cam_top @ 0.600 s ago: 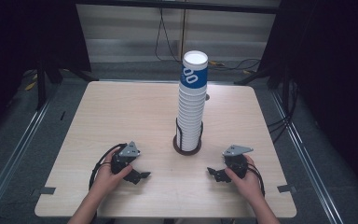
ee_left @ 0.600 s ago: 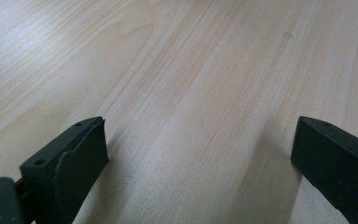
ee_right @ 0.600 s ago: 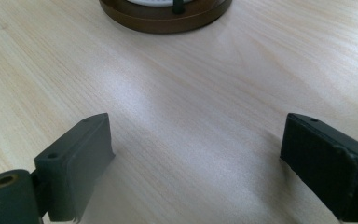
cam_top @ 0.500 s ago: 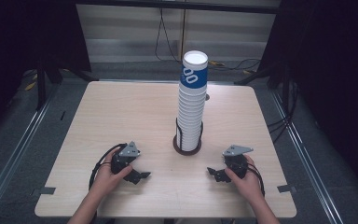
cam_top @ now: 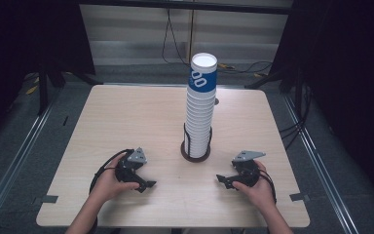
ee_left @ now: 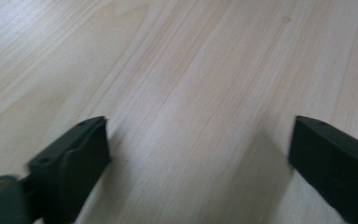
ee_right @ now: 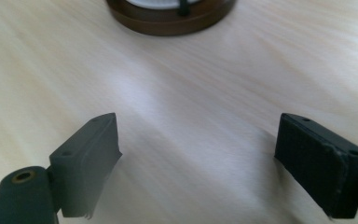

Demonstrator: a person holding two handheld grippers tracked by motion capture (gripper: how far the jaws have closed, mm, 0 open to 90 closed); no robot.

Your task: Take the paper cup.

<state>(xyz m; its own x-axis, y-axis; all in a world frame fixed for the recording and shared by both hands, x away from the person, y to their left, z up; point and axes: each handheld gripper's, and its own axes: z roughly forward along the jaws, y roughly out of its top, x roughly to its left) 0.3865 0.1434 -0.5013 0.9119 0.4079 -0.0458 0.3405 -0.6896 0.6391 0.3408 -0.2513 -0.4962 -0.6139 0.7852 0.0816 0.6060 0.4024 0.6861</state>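
In the high view, a tall stack of paper cups (cam_top: 200, 109) is standing upright in a dark round holder (cam_top: 195, 151) near the middle of the wooden table (cam_top: 126, 117), its top cup bearing a blue band. The left gripper (cam_top: 146, 185) is resting on the table near the front edge, left of the stack and well apart from it; the right gripper (cam_top: 223, 180) is lying to the stack's right, likewise apart. In the left gripper view, the jaws are standing wide apart with nothing but bare tabletop (ee_left: 200, 93) between them. In the right gripper view, the jaws are also gaping wide and gripping nothing, while the holder's base (ee_right: 170, 18) is showing ahead at the top edge
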